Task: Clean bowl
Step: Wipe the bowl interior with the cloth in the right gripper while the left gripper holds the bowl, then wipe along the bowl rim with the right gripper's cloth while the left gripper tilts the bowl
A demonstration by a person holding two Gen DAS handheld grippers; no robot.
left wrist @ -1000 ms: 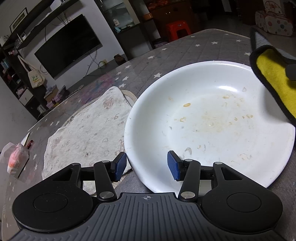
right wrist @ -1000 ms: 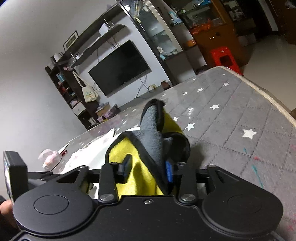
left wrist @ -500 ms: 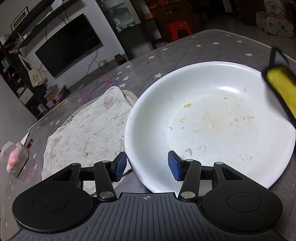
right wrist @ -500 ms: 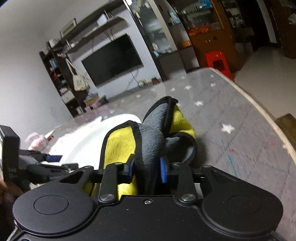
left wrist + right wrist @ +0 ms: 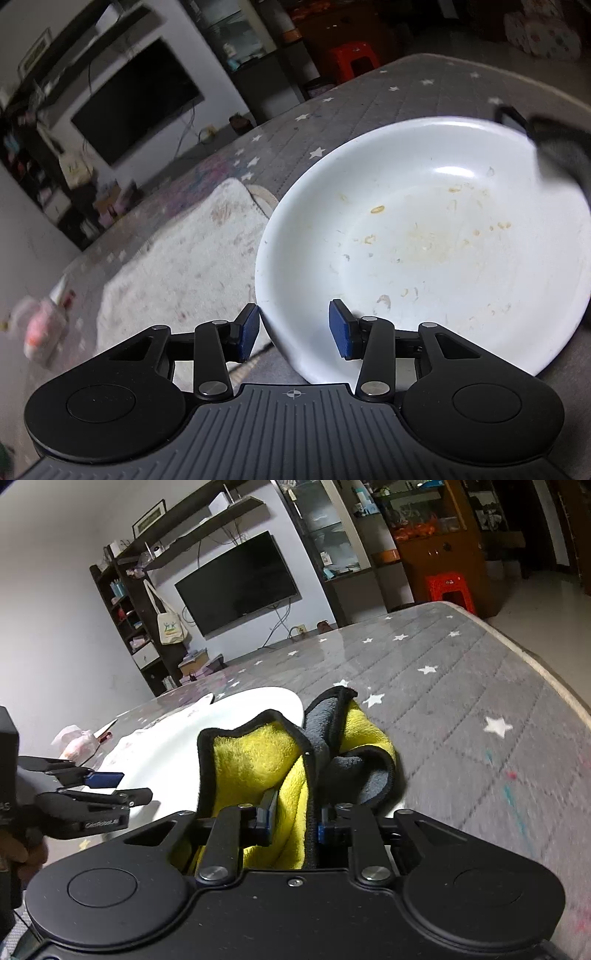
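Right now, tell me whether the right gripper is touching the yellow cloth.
Touching. The right wrist view shows the right gripper with both pads pressed into the bunched yellow cloth, no gap.

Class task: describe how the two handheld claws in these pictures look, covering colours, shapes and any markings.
Both are matte black. Each body has two round discs and jointed linkage arms with silver pivot bolts. The left claw has blue rectangular fingertip pads, a ribbed grey top plate and a small crosshair mark. The right claw has a smooth black top; white lettering shows on the left one's side.
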